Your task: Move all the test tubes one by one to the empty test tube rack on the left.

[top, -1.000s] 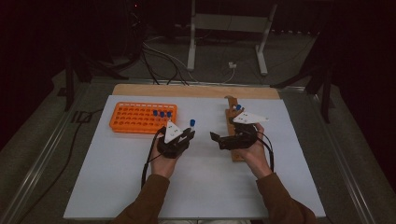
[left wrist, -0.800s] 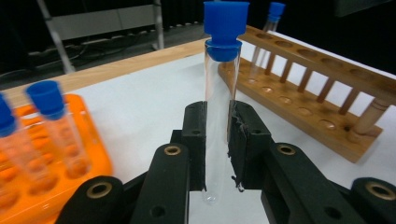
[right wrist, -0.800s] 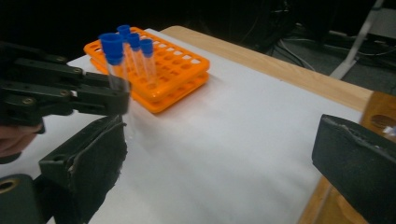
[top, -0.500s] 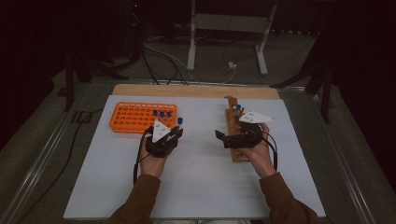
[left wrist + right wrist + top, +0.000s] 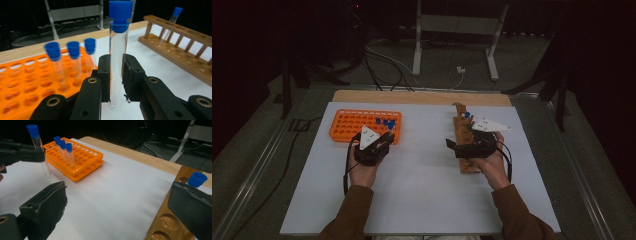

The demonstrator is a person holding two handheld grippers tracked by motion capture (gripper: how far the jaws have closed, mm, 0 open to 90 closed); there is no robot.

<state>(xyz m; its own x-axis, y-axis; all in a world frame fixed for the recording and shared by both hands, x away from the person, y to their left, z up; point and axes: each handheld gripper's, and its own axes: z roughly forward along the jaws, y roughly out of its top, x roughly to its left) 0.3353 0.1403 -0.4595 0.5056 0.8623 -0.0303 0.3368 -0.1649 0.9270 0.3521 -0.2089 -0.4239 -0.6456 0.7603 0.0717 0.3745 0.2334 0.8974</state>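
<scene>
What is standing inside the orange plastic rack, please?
Three clear tubes with blue caps stand upright in holes near one corner of the orange plastic rack. The other holes look empty. The tube bottoms inside the rack are hidden.

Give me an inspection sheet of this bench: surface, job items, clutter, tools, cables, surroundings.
Surface: white sheet over a wooden table, bare at the front.
Job's things: orange rack with three blue-capped tubes standing in it; wooden rack with one capped tube at its far end; a fourth capped tube carried upright near the orange rack.
Clutter: nothing seen.
Tools: left tool shut on that tube; right tool open, at the wooden rack.
Cables: one trails from each tool; more lie on the floor beyond.
Surroundings: dark room, white stand legs behind the table.
</scene>
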